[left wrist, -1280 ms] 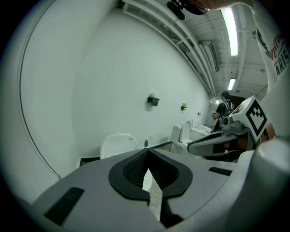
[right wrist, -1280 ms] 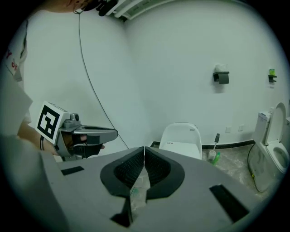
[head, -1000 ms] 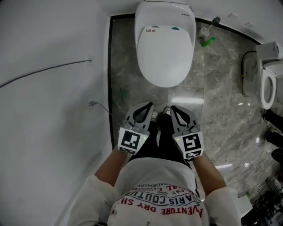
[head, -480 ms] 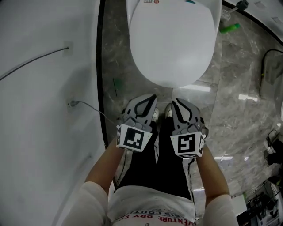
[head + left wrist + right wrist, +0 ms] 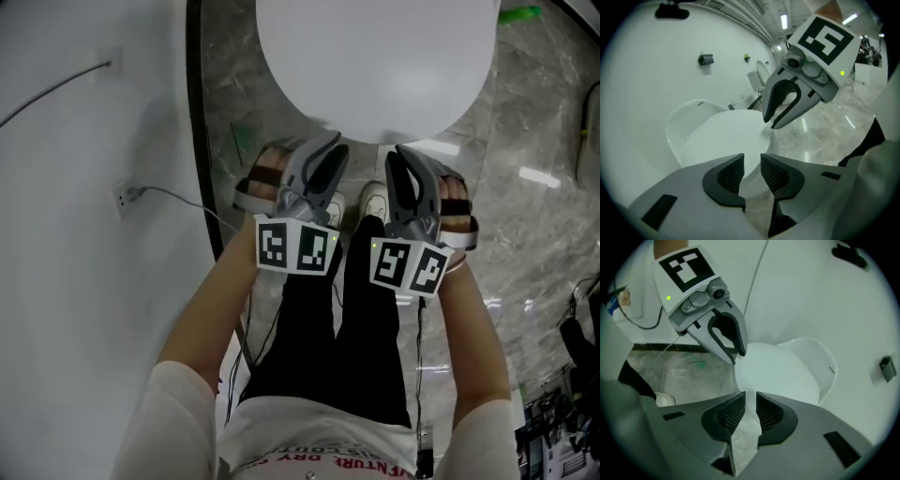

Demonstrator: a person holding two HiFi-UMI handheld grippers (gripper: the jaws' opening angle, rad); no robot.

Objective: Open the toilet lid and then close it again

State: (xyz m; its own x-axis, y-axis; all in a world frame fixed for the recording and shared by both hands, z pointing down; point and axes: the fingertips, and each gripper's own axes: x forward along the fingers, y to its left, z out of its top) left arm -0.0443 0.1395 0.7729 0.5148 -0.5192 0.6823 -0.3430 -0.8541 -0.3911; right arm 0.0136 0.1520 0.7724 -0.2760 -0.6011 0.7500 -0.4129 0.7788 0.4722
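Toilet lid (image 5: 375, 56), a smooth white oval of glossy plastic, lies flat and shut on its bowl at the top of the head view. Its rounded front edge faces the person. Both hand-held grippers point down at that edge, side by side.

The left grey two-jaw gripper (image 5: 323, 148) has its tips at the rim's left front. In the left gripper view its jaws are opening. The ribbed black pads (image 5: 731, 172) stand a modest gap apart, and the lid's front rim (image 5: 726, 136) shows through the gap. The pads do not press on it.

The right grey two-jaw gripper (image 5: 401, 159) reaches the rim's right front. In the right gripper view its jaws are nearly together, with only a slim slit between the pads (image 5: 771, 414) and nothing caught in it. The white lid (image 5: 783, 371) and the floor show beyond the slit. Whether either gripper's tips touch the lid cannot be told.

The person's left hand (image 5: 265, 183) and right hand (image 5: 457, 208) grasp the gripper bodies from the outside. Black trousers (image 5: 319, 328) and two white shoes (image 5: 375, 202) sit just below the lid's edge. The grey marbled stone floor (image 5: 525, 187) spreads to the right. The plain white wall (image 5: 84, 281) on the left carries a small socket with a thin cable (image 5: 124, 195).
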